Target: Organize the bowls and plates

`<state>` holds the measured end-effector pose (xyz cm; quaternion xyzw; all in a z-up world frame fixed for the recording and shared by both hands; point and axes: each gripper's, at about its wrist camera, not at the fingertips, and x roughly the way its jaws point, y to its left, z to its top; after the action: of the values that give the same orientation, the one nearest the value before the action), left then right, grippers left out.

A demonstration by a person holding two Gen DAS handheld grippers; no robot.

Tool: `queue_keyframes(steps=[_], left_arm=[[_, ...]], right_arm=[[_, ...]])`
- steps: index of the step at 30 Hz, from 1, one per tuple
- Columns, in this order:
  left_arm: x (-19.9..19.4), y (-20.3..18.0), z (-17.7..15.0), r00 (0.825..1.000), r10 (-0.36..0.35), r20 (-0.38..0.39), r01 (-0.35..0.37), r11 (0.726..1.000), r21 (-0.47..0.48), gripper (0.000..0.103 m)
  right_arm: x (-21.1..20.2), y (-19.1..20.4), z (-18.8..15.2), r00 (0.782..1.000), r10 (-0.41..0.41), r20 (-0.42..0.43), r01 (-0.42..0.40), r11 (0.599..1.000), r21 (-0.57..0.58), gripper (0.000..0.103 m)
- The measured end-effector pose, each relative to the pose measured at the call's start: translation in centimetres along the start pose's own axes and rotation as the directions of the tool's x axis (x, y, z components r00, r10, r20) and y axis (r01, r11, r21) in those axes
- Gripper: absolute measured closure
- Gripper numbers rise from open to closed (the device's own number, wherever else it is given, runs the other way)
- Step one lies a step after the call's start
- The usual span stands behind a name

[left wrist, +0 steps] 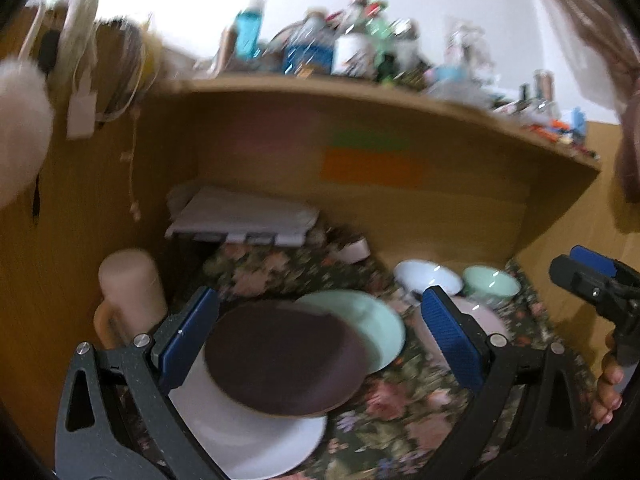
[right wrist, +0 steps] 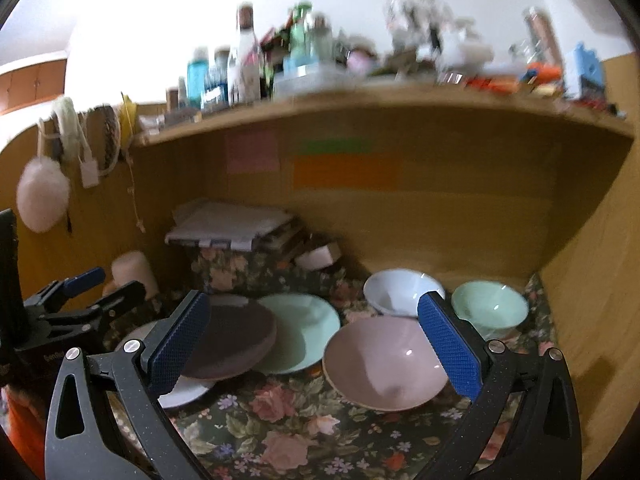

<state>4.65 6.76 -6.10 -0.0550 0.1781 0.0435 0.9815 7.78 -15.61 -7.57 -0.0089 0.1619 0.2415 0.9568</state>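
Tongs, left (left wrist: 320, 336): spread wide, nothing gripped, held above the brown plate (left wrist: 280, 360). Tongs, right (right wrist: 314, 346): likewise wide open and empty, framing the pink bowl (right wrist: 380, 364). Brown plate is seen stacked on a white plate (left wrist: 248, 436), overlapping a green plate (left wrist: 376, 328). White bowl (right wrist: 400, 290) and green bowl (right wrist: 490, 308) are set behind, on the floral-clothed bench (right wrist: 280, 440).
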Motion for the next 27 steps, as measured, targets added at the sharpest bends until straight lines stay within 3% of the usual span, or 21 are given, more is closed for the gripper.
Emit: queue_keyframes(steps=[10, 14, 20, 27], left_arm=[[4.7, 5.8, -3.0, 0.983, 0.108, -0.147, -0.116, 0.992, -0.045, 0.002], [6.7, 7.5, -4.3, 0.964, 0.157, -0.213, -0.171, 0.984, -0.048, 0.011], [9.1, 9.9, -5.7, 0.939, 0.154, -0.308, -0.183, 0.981, -0.068, 0.020], [10.8, 11.1, -6.7, 0.925, 0.119, -0.360, -0.160, 0.983, -0.085, 0.035]], right_arm=[[7.8, 1.2, -2.0, 0.983, 0.046, -0.177, -0.052, 0.998, -0.028, 0.000], [11.3, 1.8, -3.0, 0.963, 0.070, -0.259, -0.082, 0.996, -0.038, 0.000], [15.7, 2.7, -4.2, 0.921, 0.122, -0.370, -0.144, 0.989, -0.031, 0.012], [19.9, 3.6, -5.0, 0.876, 0.152, -0.459, -0.183, 0.983, -0.024, 0.031]])
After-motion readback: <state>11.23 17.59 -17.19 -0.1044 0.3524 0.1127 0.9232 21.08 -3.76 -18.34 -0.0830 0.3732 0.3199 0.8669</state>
